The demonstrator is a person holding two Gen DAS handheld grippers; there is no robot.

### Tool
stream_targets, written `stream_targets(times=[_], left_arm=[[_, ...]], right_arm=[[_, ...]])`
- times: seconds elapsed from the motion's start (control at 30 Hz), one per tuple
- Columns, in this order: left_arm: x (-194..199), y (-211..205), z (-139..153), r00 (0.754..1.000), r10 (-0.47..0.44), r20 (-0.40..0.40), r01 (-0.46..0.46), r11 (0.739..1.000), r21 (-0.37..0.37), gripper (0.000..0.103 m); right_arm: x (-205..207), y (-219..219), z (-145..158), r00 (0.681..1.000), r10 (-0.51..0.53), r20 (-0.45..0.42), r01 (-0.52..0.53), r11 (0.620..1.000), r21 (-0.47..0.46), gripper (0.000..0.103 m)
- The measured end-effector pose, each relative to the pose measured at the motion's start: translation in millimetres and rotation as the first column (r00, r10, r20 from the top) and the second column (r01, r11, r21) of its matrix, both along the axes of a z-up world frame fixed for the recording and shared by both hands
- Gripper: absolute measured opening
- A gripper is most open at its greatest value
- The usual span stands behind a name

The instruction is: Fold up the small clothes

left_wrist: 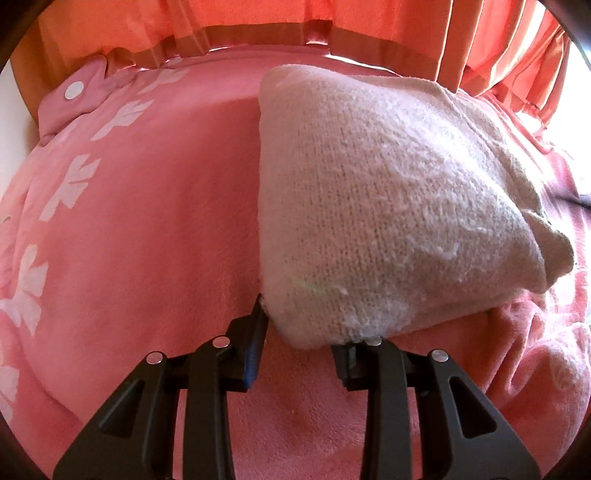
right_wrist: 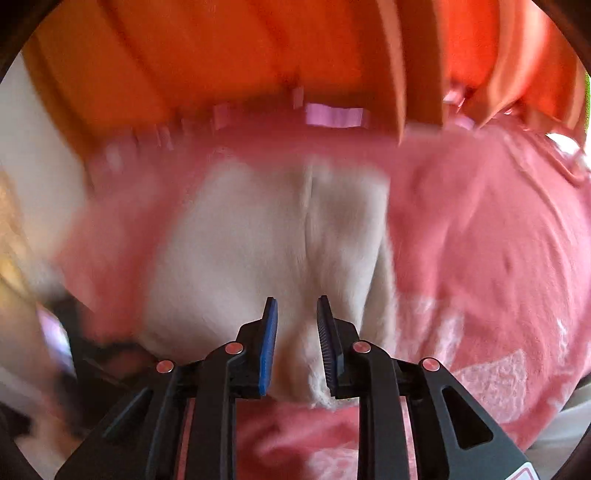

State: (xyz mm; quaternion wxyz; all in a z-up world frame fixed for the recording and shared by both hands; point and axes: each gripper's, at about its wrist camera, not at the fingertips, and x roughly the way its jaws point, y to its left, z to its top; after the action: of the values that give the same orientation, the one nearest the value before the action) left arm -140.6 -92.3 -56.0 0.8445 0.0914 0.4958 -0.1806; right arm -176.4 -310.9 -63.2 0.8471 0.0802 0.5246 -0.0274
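In the left wrist view, a pink blanket (left_wrist: 147, 221) with white bow prints along its left side covers the surface, and a cream knitted garment (left_wrist: 388, 206) lies folded on it right of centre, in front of orange curtains (left_wrist: 258, 22). The left gripper (left_wrist: 306, 332) has its fingers spread wide apart, the garment's near corner lying between and over their tips. In the blurred right wrist view, the right gripper (right_wrist: 297, 332) holds its fingers slightly apart with a narrow hanging fold of the cream garment between the pads, though I cannot tell whether they pinch it.
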Motion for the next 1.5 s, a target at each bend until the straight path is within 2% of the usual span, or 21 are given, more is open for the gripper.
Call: stream_targets(times=[0.03, 0.07, 0.1, 0.17, 0.27, 0.3, 0.4, 0.5, 0.6, 0.73, 0.83, 0.9, 0.97, 1.03, 1.13, 1.23, 1.27, 1.3, 1.33, 1.4, 1.5], left_arm=[[-0.5, -0.7, -0.2, 1.000, -0.001, -0.002, 0.001, 1.000, 0.005, 0.031], [-1.1, -1.2, -0.2, 1.000, -0.002, -0.003, 0.002, 1.000, 0.007, 0.031], [-1.4, -1.3, 0.2, 1.000, -0.001, -0.003, 0.001, 1.000, 0.008, 0.031], [-0.8, 1.5, -0.2, 1.000, 0.003, -0.014, -0.003, 1.000, 0.000, 0.031], [0.7, 4.6, -1.4, 1.000, 0.017, -0.026, -0.018, 1.000, -0.017, 0.032], [0.4, 4.8, -1.3, 1.000, 0.018, -0.025, -0.019, 1.000, -0.015, 0.032], [-2.4, 8.3, 1.7, 0.999, 0.025, -0.041, -0.025, 1.000, -0.016, 0.032], [-8.4, 19.1, 13.0, 0.997, 0.031, -0.074, -0.036, 0.997, -0.065, 0.031], [-17.7, 29.9, 44.3, 0.998, 0.018, -0.063, -0.029, 0.985, -0.169, 0.029], [-6.3, 17.6, 77.6, 0.999, 0.028, 0.021, -0.022, 0.971, -0.236, 0.035], [17.6, -2.2, 69.5, 0.999, 0.035, 0.038, -0.027, 0.981, -0.193, 0.034], [29.2, -12.6, 51.8, 0.999, 0.037, 0.008, -0.035, 0.988, -0.153, 0.035], [31.8, -15.4, 42.9, 0.998, 0.051, 0.036, -0.046, 0.991, -0.129, 0.039], [29.5, -17.3, 43.1, 0.997, 0.047, 0.063, -0.040, 0.993, -0.108, 0.040], [28.2, -18.2, 41.8, 0.996, 0.050, 0.072, -0.043, 0.994, -0.099, 0.041], [26.5, -17.3, 41.6, 0.996, 0.047, 0.074, -0.040, 0.995, -0.096, 0.042], [26.3, -16.3, 41.5, 0.996, 0.046, 0.073, -0.039, 0.995, -0.096, 0.042], [26.7, -15.7, 41.5, 0.996, 0.045, 0.072, -0.038, 0.995, -0.097, 0.042], [26.9, -14.7, 40.8, 0.997, 0.045, 0.069, -0.038, 0.995, -0.096, 0.042], [28.1, -13.8, 40.3, 0.997, 0.044, 0.068, -0.038, 0.995, -0.098, 0.043], [27.3, -14.5, 39.0, 0.996, 0.048, 0.073, -0.041, 0.995, -0.094, 0.045]], right_arm=[[7.8, 1.4, -20.5, 0.999, 0.003, -0.034, -0.004, 1.000, -0.022, 0.015], [7.7, 3.5, -17.0, 1.000, -0.001, -0.018, 0.001, 0.999, -0.038, 0.015], [7.6, 6.3, -8.0, 1.000, -0.002, -0.022, 0.001, 0.999, -0.047, 0.015], [1.0, 11.7, 23.4, 0.997, 0.000, 0.071, -0.001, 1.000, 0.008, 0.018], [2.4, 30.1, 46.1, 0.985, 0.080, 0.151, -0.094, 0.992, 0.086, 0.018], [6.0, 35.9, 41.1, 0.985, 0.101, 0.142, -0.113, 0.990, 0.082, 0.018], [25.8, 55.6, -17.4, 0.987, 0.159, -0.023, -0.158, 0.986, 0.046, 0.018], [16.5, 58.9, -3.3, 0.988, 0.153, 0.016, -0.153, 0.988, 0.016, 0.019], [4.4, 54.3, 18.8, 0.984, 0.152, 0.097, -0.159, 0.984, 0.075, 0.019], [16.3, 51.3, -21.0, 0.989, 0.144, 0.009, -0.145, 0.986, 0.084, 0.019], [-0.9, 28.8, 8.7, 0.993, 0.069, 0.091, -0.082, 0.985, 0.149, 0.017], [-14.0, 5.2, 32.4, 0.985, -0.003, 0.174, -0.021, 0.990, 0.140, 0.017], [-20.4, -31.6, 45.4, 0.970, -0.117, 0.215, 0.091, 0.988, 0.124, 0.021], [-17.6, -69.0, 40.8, 0.954, -0.219, 0.204, 0.194, 0.972, 0.134, 0.028], [7.9, -104.2, 14.8, 0.938, -0.313, 0.147, 0.286, 0.941, 0.180, 0.030], [32.1, -115.9, -5.6, 0.955, -0.284, 0.086, 0.254, 0.932, 0.258, 0.029], [37.0, -115.6, -3.6, 0.958, -0.273, 0.088, 0.238, 0.927, 0.289, 0.019], [37.8, -112.8, 2.8, 0.959, -0.261, 0.109, 0.219, 0.929, 0.299, 0.014], [36.3, -107.8, 18.0, 0.957, -0.237, 0.169, 0.181, 0.940, 0.290, 0.001], [27.3, -102.9, 47.2, 0.935, -0.223, 0.274, 0.150, 0.953, 0.261, 0.001], [28.8, -114.1, 52.5, 0.922, -0.242, 0.302, 0.183, 0.961, 0.209, 0.001]])
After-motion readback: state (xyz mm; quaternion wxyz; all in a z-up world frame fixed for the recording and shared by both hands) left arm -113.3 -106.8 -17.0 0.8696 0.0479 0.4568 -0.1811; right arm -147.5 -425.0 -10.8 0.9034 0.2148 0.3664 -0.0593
